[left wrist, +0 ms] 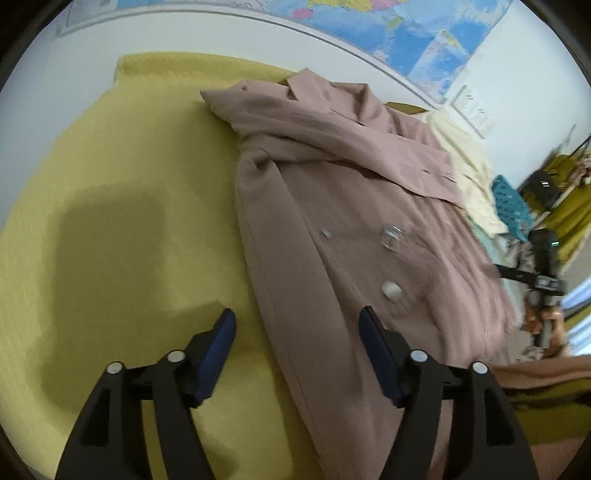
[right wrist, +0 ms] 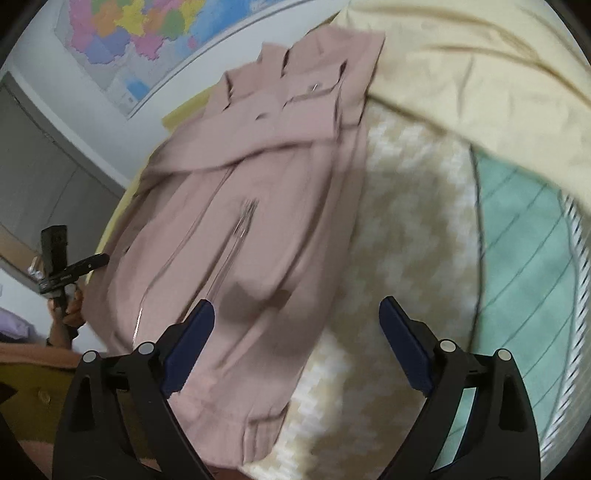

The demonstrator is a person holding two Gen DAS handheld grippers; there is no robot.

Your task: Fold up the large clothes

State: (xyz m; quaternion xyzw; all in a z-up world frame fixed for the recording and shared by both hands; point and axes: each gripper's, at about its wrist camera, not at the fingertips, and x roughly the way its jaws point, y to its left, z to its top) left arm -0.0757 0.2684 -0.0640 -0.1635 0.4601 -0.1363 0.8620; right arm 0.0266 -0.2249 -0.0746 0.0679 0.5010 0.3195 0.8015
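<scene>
Left gripper (left wrist: 297,325) open, empty, above the yellow bedspread (left wrist: 129,166). Dusty-pink zip jacket (left wrist: 332,206), sleeves folded in, lies mid-bed. Right gripper (right wrist: 297,319) open over its hem edge. Risk: one-sided grab skews fold.

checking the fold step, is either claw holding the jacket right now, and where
Neither. The left claw and right claw are both open above the pink jacket, nothing between the pads.

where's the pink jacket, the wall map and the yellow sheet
pink jacket (left wrist: 332,206), left wrist view, front panel
wall map (right wrist: 147,33), right wrist view, coloured regions
yellow sheet (left wrist: 129,155), left wrist view, bare stretch left of the jacket
</scene>
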